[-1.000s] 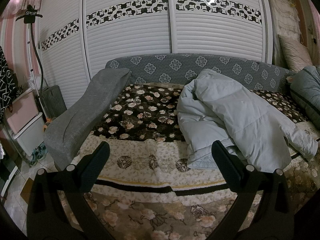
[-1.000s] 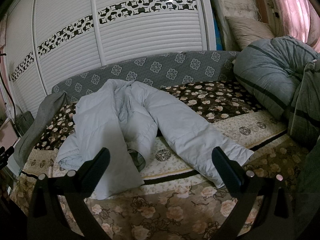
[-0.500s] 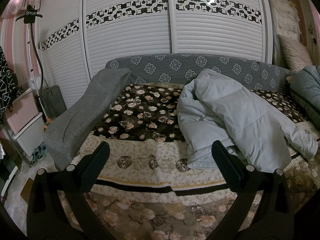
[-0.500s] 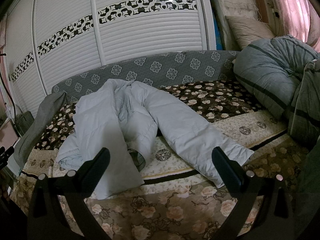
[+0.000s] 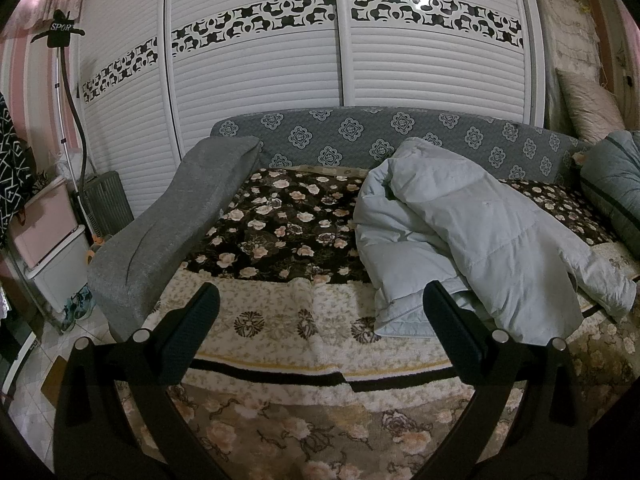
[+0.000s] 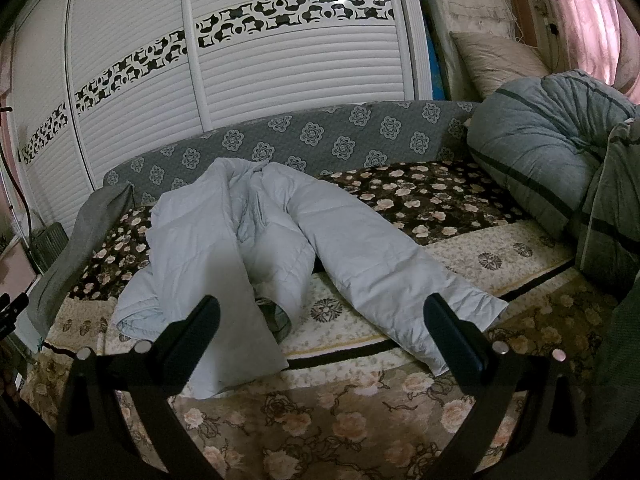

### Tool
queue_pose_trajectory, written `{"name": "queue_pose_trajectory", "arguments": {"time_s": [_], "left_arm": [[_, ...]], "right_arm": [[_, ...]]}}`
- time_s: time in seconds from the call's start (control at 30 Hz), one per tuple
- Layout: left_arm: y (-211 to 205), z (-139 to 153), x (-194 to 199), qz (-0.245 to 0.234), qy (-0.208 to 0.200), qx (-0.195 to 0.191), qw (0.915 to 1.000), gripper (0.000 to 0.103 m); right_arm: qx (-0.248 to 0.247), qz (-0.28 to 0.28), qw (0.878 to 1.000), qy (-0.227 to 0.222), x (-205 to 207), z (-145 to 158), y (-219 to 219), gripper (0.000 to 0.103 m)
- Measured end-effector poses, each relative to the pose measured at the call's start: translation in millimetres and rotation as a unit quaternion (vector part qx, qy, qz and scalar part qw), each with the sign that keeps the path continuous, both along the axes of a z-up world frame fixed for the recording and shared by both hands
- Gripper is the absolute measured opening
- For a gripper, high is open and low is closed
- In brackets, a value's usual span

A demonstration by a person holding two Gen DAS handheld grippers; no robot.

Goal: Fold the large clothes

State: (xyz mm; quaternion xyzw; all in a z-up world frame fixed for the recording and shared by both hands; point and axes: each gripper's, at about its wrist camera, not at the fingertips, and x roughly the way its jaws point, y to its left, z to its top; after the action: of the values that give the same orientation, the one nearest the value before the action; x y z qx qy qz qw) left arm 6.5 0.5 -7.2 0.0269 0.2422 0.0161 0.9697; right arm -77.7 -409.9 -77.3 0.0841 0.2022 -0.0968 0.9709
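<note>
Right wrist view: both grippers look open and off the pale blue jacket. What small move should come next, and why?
Probably ease the right gripper forward and down to the cuff of the sleeve lying nearest it. The pale blue jacket sprawls crumpled on the bed, sleeves splayed, and neither the right nor the left gripper holds any cloth, so it likely needs spreading flat before folding.

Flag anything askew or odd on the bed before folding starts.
The pale blue padded garment lies crumpled, one side bunched and rolled under, its long parts splayed apart. Both grippers, left and right, are open, holding nothing.
</note>
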Motion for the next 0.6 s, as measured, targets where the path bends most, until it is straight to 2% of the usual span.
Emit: {"name": "queue_pose_trajectory", "arguments": {"time_s": [0.6], "left_arm": [[0.6, -1.2, 0.6, 0.000, 0.001, 0.000, 1.0000, 0.100]], "right_arm": [[0.002, 0.000, 1.000, 0.001, 0.1, -0.1, -0.2, 0.101]]}}
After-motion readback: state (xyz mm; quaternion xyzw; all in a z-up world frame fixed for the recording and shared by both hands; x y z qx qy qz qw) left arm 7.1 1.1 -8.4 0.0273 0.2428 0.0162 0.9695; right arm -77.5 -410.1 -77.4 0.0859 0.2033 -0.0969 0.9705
